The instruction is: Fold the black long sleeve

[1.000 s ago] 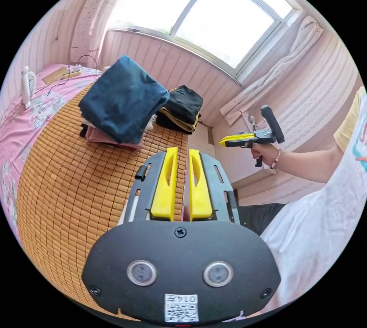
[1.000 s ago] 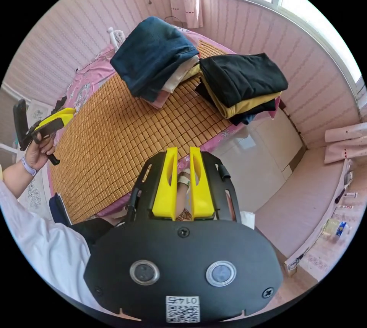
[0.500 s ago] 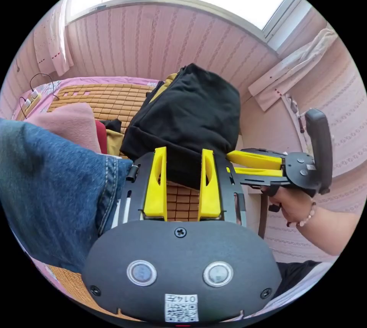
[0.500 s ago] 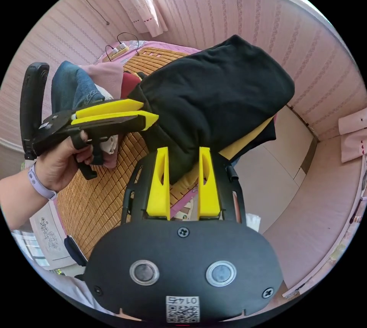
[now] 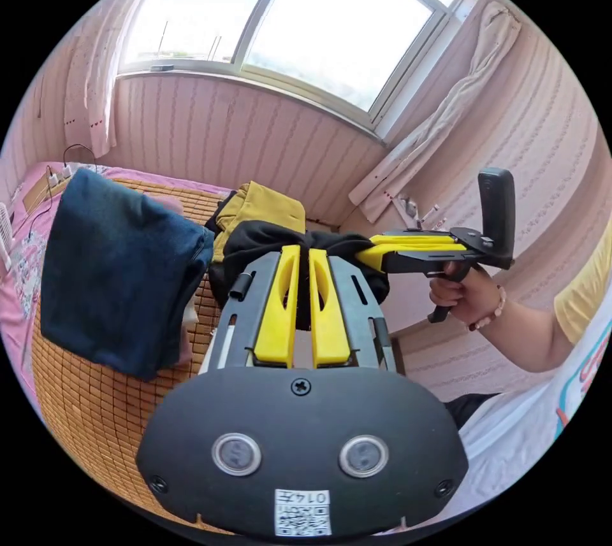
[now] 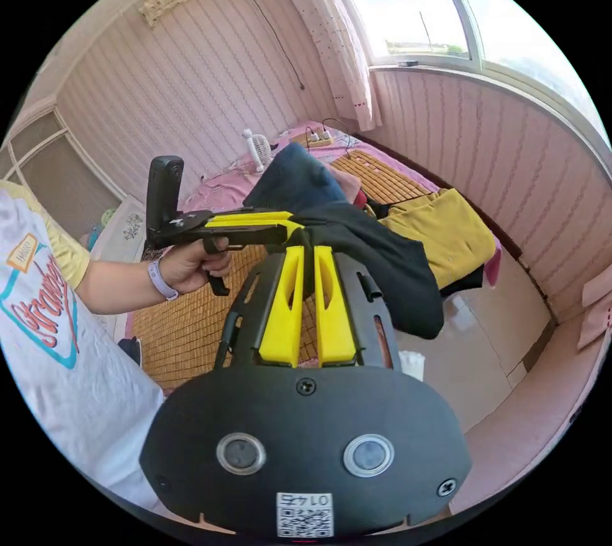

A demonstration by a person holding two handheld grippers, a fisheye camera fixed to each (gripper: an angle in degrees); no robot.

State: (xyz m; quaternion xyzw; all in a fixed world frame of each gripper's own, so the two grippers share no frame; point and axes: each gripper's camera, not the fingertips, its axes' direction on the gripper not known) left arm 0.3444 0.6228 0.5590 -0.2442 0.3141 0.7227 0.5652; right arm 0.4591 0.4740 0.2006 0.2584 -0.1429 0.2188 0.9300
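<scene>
Both tools gripping the black long sleeve (image 6: 382,259), hanging lifted above the yellow garment (image 6: 440,230) at the bed's edge: left tool (image 5: 303,253) clamped on bunched black fabric, right tool (image 6: 306,251) clamped beside it. Blue jeans (image 5: 115,278) lying folded on the bamboo mat (image 5: 95,406) nearby.

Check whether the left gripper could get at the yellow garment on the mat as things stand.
Probably not yet. The left gripper is shut on the black garment, as is the right gripper, and that cloth hangs between the jaws and the yellow garment. It would have to let go first.
</scene>
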